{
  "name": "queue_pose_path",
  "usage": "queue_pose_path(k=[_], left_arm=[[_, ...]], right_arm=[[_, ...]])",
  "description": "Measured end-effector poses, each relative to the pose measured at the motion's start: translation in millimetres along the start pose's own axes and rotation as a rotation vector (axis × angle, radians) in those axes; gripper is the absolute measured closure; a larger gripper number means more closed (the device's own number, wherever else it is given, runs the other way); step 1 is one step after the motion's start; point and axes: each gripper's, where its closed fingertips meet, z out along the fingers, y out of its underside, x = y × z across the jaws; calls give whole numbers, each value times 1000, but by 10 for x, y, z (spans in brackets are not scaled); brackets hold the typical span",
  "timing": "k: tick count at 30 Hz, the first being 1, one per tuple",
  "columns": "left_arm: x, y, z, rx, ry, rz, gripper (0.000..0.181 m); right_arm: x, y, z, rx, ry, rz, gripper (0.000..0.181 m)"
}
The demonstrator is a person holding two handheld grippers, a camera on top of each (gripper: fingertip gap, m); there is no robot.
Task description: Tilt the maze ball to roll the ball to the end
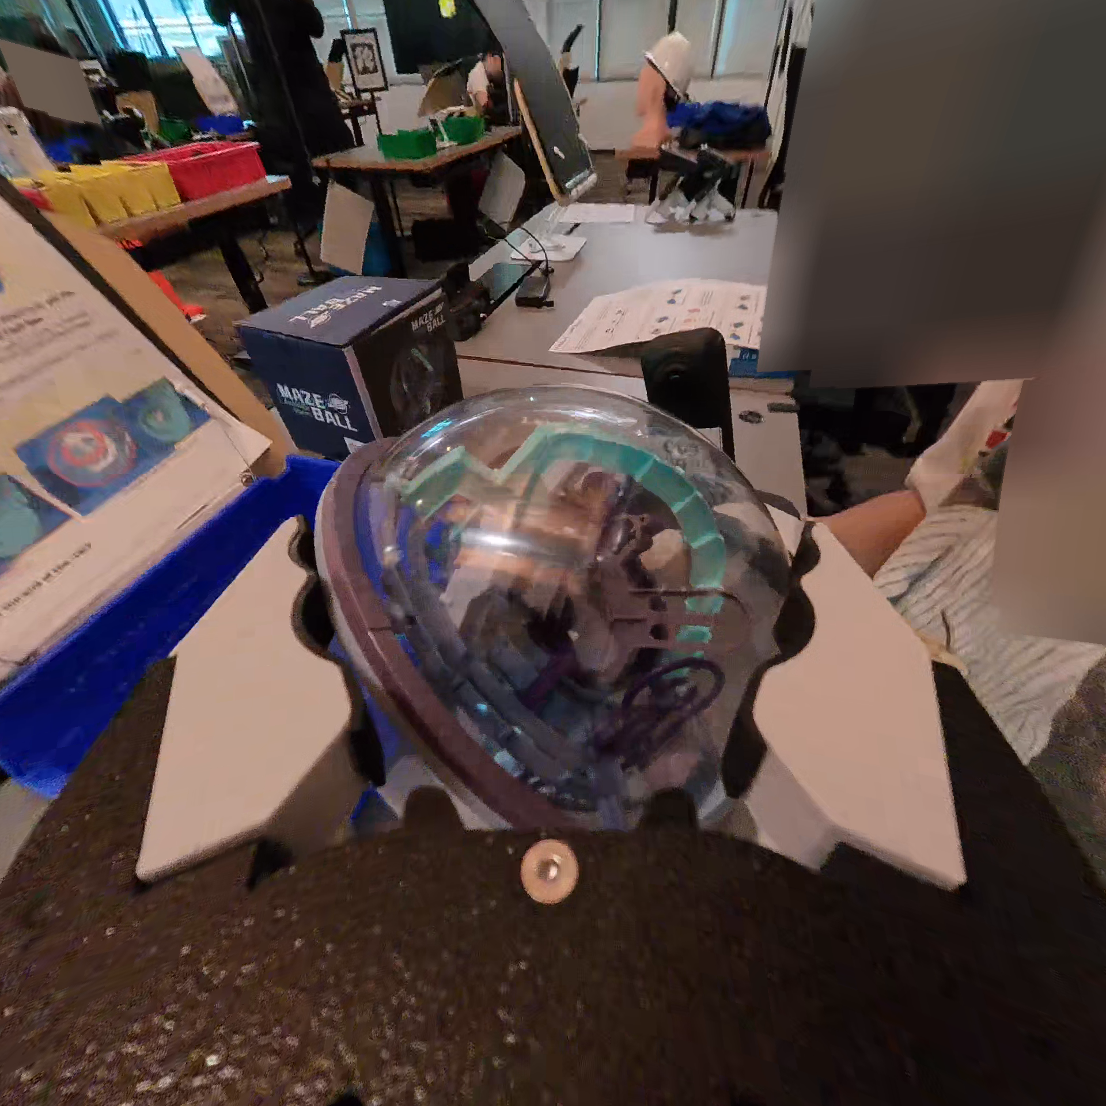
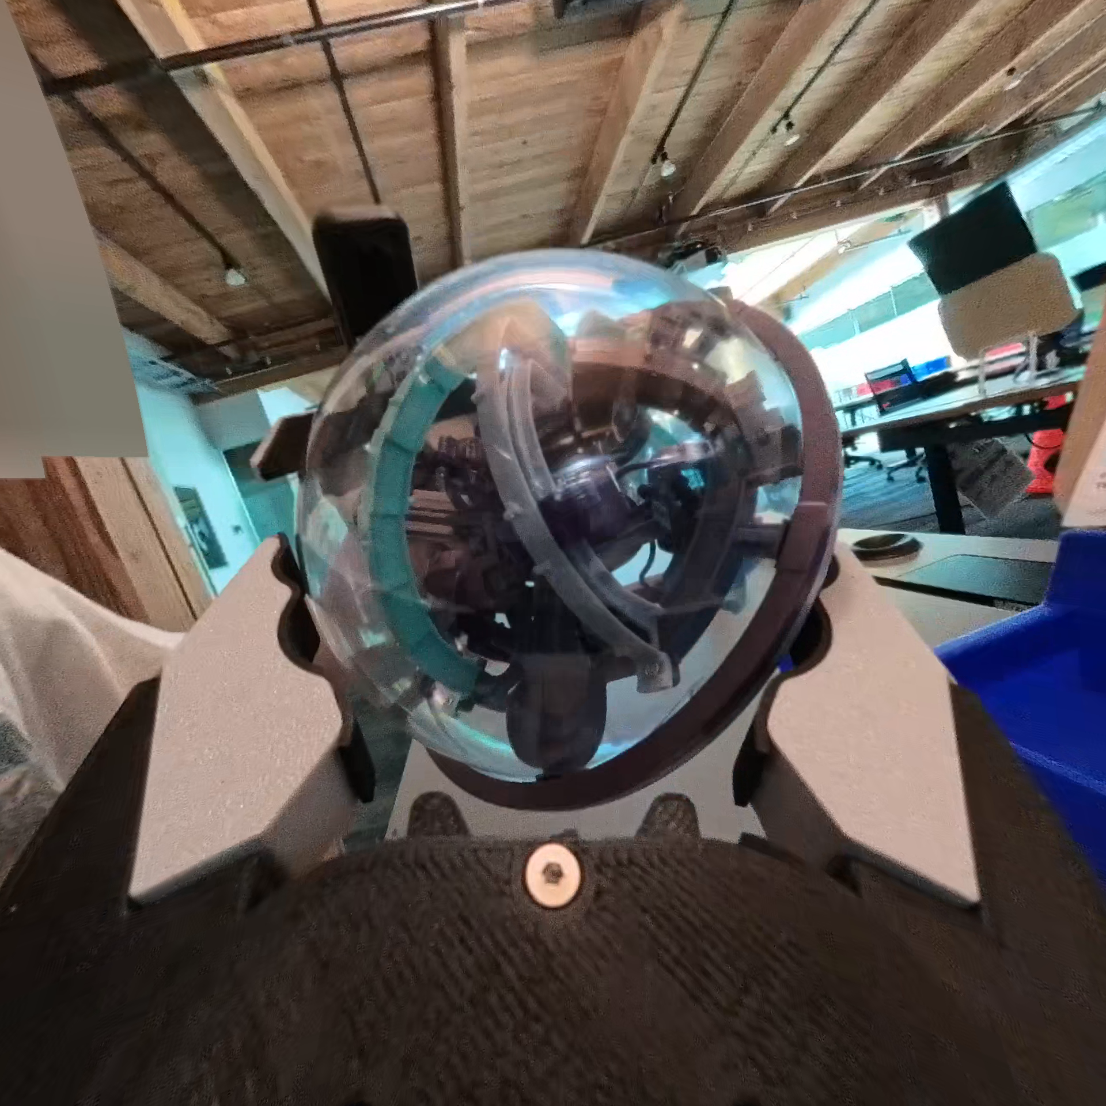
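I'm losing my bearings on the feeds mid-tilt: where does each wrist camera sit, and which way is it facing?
Left wrist view: on the left gripper, looking level-to-downward across the desks; its grey fingers flank the maze ball.
Right wrist view: on the right gripper, angled up at the wooden ceiling; its fingers flank the ball.
Shared: the maze ball, and the blue bin.

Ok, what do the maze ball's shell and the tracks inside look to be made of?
The maze ball has a shell that looks like clear glossy hard plastic: you see through it and it throws bright reflections. The teal track and grey track look like matte moulded plastic, opaque and stepped. The dark band seems plastic too.
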Motion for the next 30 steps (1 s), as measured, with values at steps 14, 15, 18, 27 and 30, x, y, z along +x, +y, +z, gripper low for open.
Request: queue_pose_path(k=[14, 15, 18, 27, 30], left_arm=[[-153, 83, 21, 191, -5, -125, 33], [-25, -81, -6, 229, -6, -87, 33], [-17, -157, -11, 224, -15, -51, 33], [-273, 293, 120, 181, -24, -227, 33], [-338, 345, 145, 160, -23, -228, 33]], right_arm=[[178, -72, -40, 100, 50, -7, 23], [35, -243, -59, 127, 34, -55, 22], [-35, -343, -42, 122, 6, -120, 22], [344, 18, -114, 131, 77, 64, 22], [418, 73, -107, 121, 78, 78, 22]])
